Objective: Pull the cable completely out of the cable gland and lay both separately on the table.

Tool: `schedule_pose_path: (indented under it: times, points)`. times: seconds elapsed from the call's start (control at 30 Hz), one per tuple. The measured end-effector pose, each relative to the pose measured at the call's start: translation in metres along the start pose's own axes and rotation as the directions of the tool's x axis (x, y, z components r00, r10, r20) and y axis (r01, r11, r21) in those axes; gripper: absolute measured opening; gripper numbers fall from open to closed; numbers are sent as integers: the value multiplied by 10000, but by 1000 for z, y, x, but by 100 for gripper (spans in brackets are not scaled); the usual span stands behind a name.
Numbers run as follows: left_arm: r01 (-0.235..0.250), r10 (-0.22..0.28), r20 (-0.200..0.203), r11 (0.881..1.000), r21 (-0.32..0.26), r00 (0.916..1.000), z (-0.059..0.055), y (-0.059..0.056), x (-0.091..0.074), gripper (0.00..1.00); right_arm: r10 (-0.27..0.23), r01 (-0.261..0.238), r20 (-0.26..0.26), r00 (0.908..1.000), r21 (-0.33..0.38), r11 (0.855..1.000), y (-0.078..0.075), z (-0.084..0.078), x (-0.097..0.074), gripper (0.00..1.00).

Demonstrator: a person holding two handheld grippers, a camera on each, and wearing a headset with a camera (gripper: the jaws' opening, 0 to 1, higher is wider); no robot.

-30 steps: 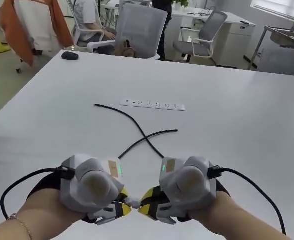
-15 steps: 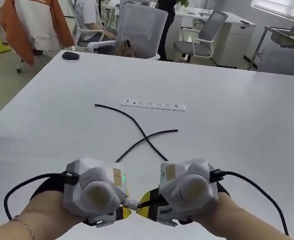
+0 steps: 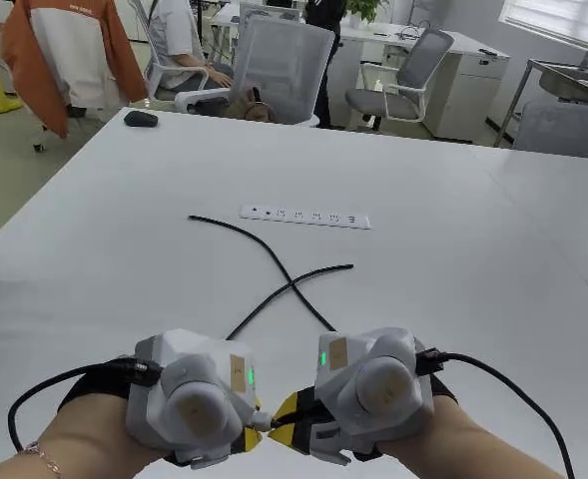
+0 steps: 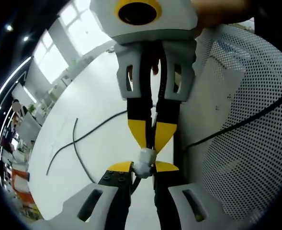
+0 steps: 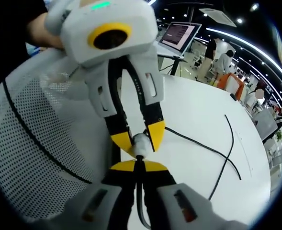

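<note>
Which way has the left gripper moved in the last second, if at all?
Yes. In the head view the left gripper has drawn back slightly, nearer the wearer, widening its gap to the power strip.

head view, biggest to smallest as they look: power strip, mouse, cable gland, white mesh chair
1. white mesh chair
2. power strip
3. mouse
4. cable gland, partly hidden, so last place is unsure

Cable gland (image 3: 263, 422) nearly hidden between left gripper (image 3: 246, 433) and right gripper (image 3: 286, 417) housings, cable (image 3: 292, 282) near end lost beneath them, far-left dark object (image 3: 140, 119) too small to identify, forearms (image 3: 84, 444) cut off at near edge.
</note>
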State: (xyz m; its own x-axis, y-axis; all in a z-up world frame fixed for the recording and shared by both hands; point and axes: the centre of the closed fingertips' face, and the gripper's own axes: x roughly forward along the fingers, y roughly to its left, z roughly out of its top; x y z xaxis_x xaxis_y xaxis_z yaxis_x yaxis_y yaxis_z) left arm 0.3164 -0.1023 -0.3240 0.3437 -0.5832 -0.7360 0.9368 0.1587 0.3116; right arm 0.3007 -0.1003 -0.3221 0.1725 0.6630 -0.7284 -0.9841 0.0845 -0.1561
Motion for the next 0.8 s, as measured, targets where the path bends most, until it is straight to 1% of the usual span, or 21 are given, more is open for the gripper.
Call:
schedule_pose_path:
  times: [0.03, 0.07, 0.13, 0.23, 0.37, 0.4, 0.47, 0.5, 0.53, 0.63, 0.67, 0.73, 0.8]
  points:
    - [-4, 4, -52, 10000, 5, 10000, -1, 0, 0, 17, -4, 4, -33, 10000, -14, 10000, 0, -1, 0, 2]
    - [-12, 12, -175, 10000, 3, 9998, -5, 1, 1, 17, -50, 49, -227, 9997, -43, 10000, 0, -5, 1, 2]
    - [8, -9, -261, 10000, -36, 9997, -6, 0, 1, 17, -38, 37, -403, 9992, -24, 10000, 1, -8, 2, 2]
    - [4, -5, -259, 10000, -48, 9997, -6, -1, 1, 17, -55, 56, -471, 9989, 19, 10000, 0, -11, 2, 2]
    - [-28, 27, -163, 9999, -111, 9999, -3, 0, 1, 17, -160, 166, -619, 9980, 103, 9998, -2, -14, 1, 2]
    - [-154, 151, -295, 9998, -88, 9994, -5, 2, 0, 17, -231, 240, -684, 9974, 117, 9996, -3, -15, 1, 2]
    - [-240, 238, -479, 9997, -34, 9986, -10, 4, 0, 17, -391, 393, -1073, 9935, -5, 9992, -5, -22, 0, 2]
    - [-256, 244, -542, 9994, -227, 9982, -13, 6, -1, 17, -408, 413, -1246, 9914, 10, 9991, -6, -26, 0, 2]
    - [-253, 238, -540, 9993, -285, 9983, -14, 6, -1, 17, -460, 463, -1357, 9897, -4, 9989, -7, -29, 0, 2]
    - [-315, 292, -574, 9987, -396, 9979, -15, 7, -3, 17, -649, 652, -1644, 9842, -42, 9979, -11, -34, -2, 2]
    - [-336, 312, -586, 9986, -418, 9978, -15, 7, -3, 17, -697, 707, -1808, 9810, -6, 9975, -12, -38, -2, 2]
    - [-309, 281, -621, 9985, -446, 9977, -16, 7, -2, 17, -685, 694, -2066, 9760, -31, 9976, -12, -44, -2, 2]
    - [-275, 249, -625, 9988, -404, 9977, -15, 6, -2, 17, -667, 683, -2194, 9734, -6, 9977, -11, -46, -3, 2]
